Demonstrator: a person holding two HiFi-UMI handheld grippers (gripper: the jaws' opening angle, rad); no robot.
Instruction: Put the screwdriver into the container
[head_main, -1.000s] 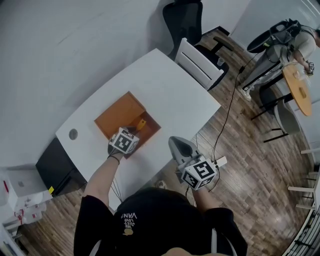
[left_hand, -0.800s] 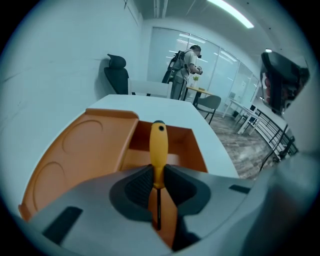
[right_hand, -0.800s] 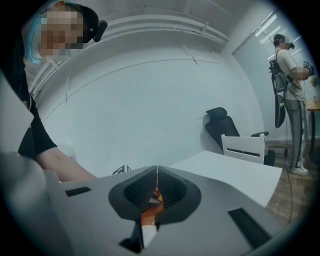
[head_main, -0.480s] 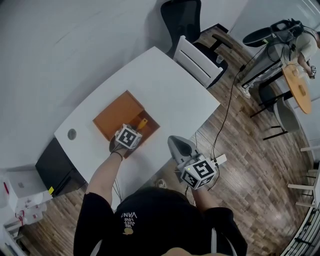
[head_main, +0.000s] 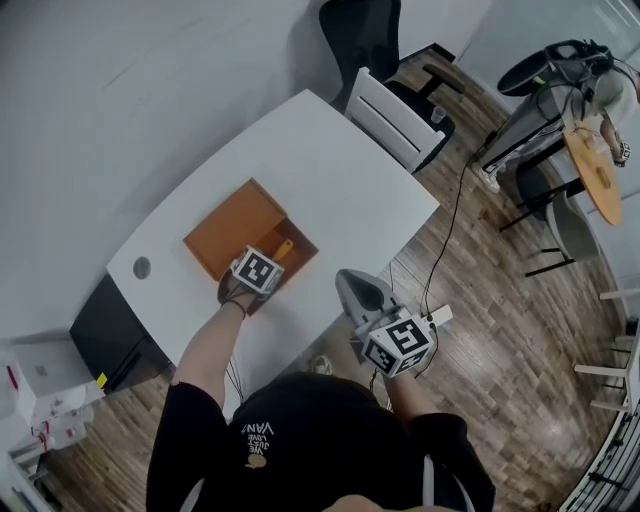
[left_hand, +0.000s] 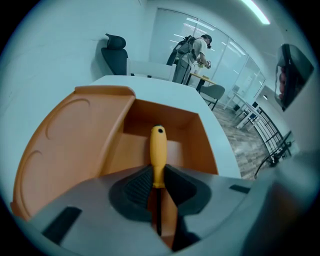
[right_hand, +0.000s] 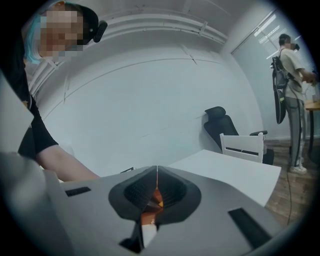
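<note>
looking at the left gripper (left_hand: 158, 176), its jaws are clamped on the screwdriver (left_hand: 158, 147) right where the yellow handle meets the dark shaft. so the tool's long axis runs straight along the gripper's own line, handle poking out ahead and shaft trailing back between the jaws. that handle end is hanging over the deep compartment (left_hand: 134, 150) of the orange container (left_hand: 204, 142), which sits on the white tabletop (head_main: 350, 180) near the person's edge. the flat half (left_hand: 65, 135) of the container lies open to the left of the deep part. can't tell if the handle tip is touching the compartment floor or just above it. both halves look bare to me, nothing else in there. the thing that matters for the next bit, i reckon, is that the screwdriver is already lined up over the deep part and pointing down into it, so it should only take a little lowering and then letting the jaws part. main risk i'd guess is the handle catching the inner wall on the left, since it's fairly close to that side. the right gripper (right_hand: 157, 170) has its jaws together with nothing between them. it's held off the tabletop edge near the person's body, well apart from the container, so the left one is clearly the one doing this.
</note>
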